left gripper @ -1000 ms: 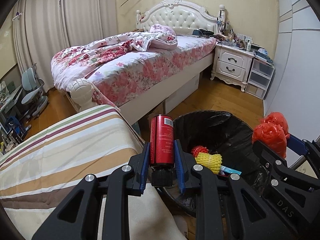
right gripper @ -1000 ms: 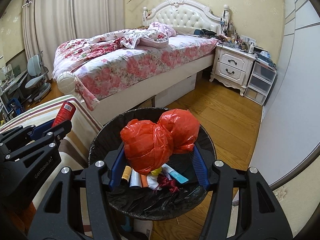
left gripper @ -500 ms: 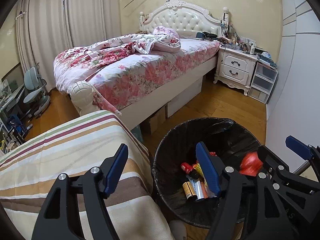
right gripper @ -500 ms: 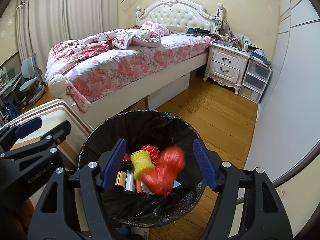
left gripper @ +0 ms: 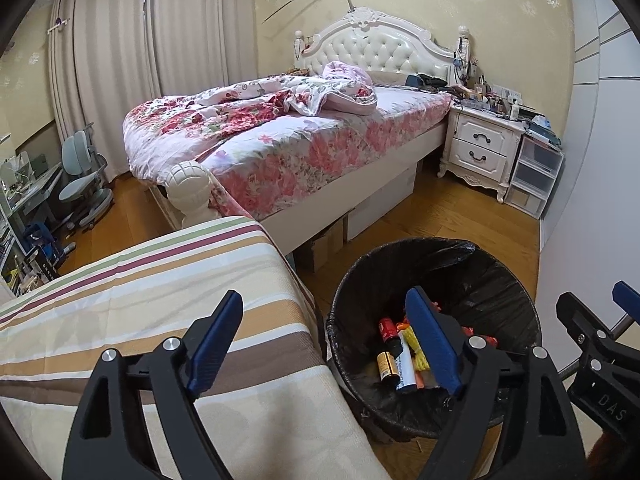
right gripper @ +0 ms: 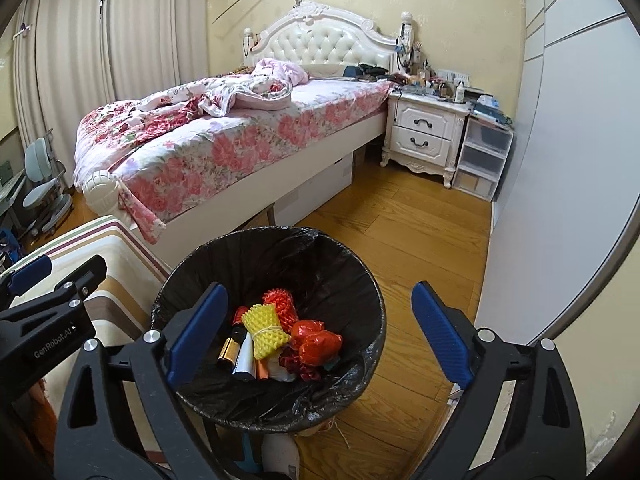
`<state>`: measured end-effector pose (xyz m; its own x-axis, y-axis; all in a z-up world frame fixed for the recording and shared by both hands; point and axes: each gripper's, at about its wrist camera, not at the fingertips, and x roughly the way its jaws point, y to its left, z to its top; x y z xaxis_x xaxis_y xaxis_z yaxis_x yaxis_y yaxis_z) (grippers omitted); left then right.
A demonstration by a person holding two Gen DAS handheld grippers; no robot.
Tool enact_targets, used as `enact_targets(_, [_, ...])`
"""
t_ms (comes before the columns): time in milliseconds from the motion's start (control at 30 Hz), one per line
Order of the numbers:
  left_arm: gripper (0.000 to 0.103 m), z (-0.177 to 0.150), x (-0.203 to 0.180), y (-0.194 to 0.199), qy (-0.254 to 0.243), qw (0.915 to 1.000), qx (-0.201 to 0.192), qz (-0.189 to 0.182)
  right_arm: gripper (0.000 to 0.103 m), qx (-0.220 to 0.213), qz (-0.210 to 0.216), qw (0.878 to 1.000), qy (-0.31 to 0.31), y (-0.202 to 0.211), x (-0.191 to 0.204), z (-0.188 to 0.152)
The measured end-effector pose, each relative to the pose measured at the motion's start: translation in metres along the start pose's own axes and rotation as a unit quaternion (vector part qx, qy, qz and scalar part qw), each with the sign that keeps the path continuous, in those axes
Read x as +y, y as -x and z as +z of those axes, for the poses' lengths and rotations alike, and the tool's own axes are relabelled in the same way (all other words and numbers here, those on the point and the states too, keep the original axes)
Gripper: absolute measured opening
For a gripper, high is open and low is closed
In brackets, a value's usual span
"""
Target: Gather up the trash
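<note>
A round bin with a black liner (left gripper: 432, 250) stands on the wooden floor, right of a striped cover. Inside it lie a red can (left gripper: 386, 326), a red plastic bag (right gripper: 316, 342), a yellow foam net (right gripper: 262, 330) and other tubes and bottles. My left gripper (left gripper: 323, 308) hovers over the bin's left rim; its jaws are opening and nothing is between them. My right gripper (right gripper: 320, 300) hangs above the bin (right gripper: 280, 240), jaws also opening, with nothing held. The red can (right gripper: 239, 314) also shows under the right gripper's left finger.
The striped cover (left gripper: 140, 300) fills the lower left. Behind it stands a floral bed (left gripper: 300, 140), with a white nightstand (left gripper: 480, 148) and plastic drawers (left gripper: 536, 172) beside it. A white wardrobe front (right gripper: 560, 160) runs along the right. A white bottle (right gripper: 280, 456) stands at the bin's base.
The left gripper let go of the red can and the right gripper let go of the red bag. Both fell into the bin, and both pairs of jaws spread wide.
</note>
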<state>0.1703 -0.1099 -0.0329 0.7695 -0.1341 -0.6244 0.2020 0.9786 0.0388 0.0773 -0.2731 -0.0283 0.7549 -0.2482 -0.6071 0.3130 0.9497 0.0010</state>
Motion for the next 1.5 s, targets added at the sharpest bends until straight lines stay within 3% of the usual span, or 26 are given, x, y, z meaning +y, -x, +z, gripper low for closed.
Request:
enact_targets(367, [0.084, -0.036, 0.022, 0.043, 0.014, 0.9995, 0.001, 0.028, 0.095, 0.001, -0.028, 1.000, -0.009, 0.045, -0.003, -0.031])
enact_targets(867, [0.085, -0.074, 0.045, 0.111, 0.027, 0.9988, -0.009, 0.039, 0.095, -0.022, 0.007, 1.000, 0.014, 0.119, 0.017, -0.069])
enact_targets(1500, [0.085, -0.085, 0.059, 0.135, 0.042, 0.9979, -0.016, 0.047, 0.095, -0.035, 0.019, 0.999, 0.033, 0.139, 0.033, -0.074])
